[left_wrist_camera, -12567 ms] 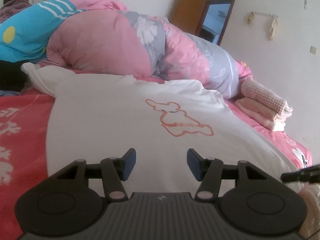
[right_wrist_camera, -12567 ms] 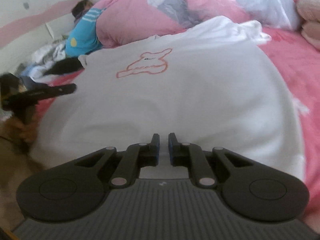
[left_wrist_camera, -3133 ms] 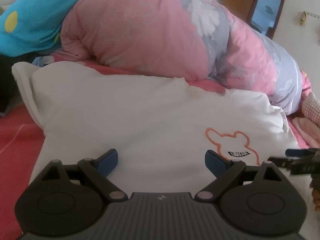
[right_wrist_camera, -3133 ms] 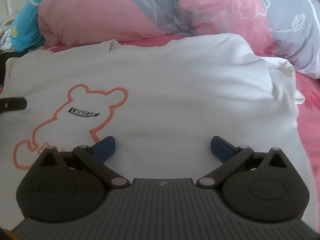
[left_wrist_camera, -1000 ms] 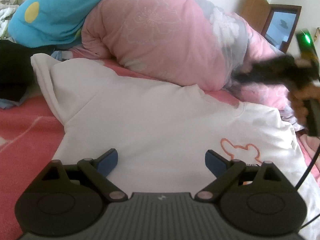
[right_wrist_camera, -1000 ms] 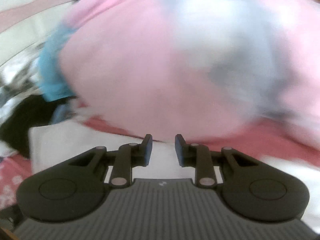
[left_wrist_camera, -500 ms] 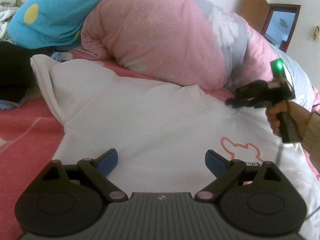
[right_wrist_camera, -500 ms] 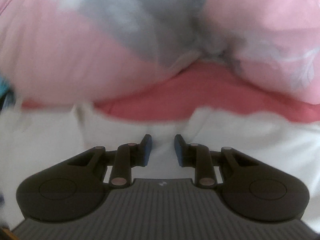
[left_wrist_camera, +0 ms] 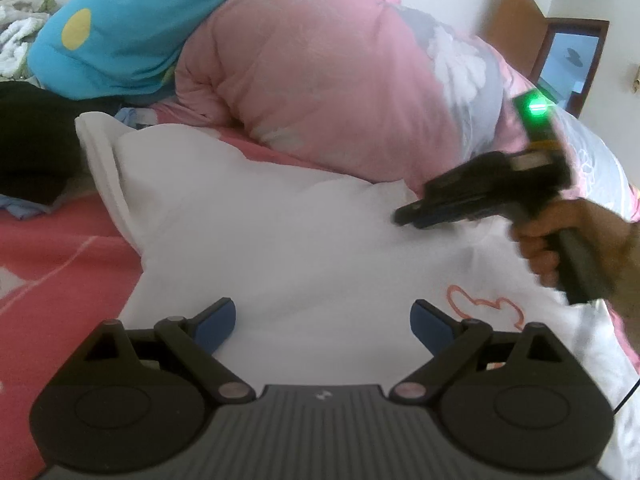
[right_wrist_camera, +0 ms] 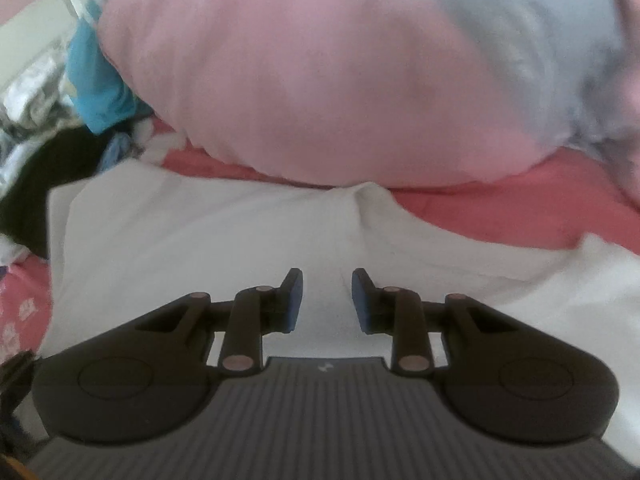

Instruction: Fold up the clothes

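Shirt [left_wrist_camera: 288,240], white with an orange bear outline at lower right of the left wrist view, lies spread flat on the pink bed [left_wrist_camera: 48,264], ready for folding. Across the top of the frame a bulky pink quilt [left_wrist_camera: 320,80] crowds its far edge. The left tool [left_wrist_camera: 323,320] hovers low over the near cloth, released, grasping nothing. At right, the right tool [left_wrist_camera: 404,216] dips toward the collar edge, probably to pinch it; in its own view its pads stand narrowly apart, empty.

Bed with red patterned sheet [left_wrist_camera: 48,264]. Directly on it: white shirt [left_wrist_camera: 304,240] beneath the grippers; pink quilt [left_wrist_camera: 320,92] beyond; dark clothing [left_wrist_camera: 36,140] far left.
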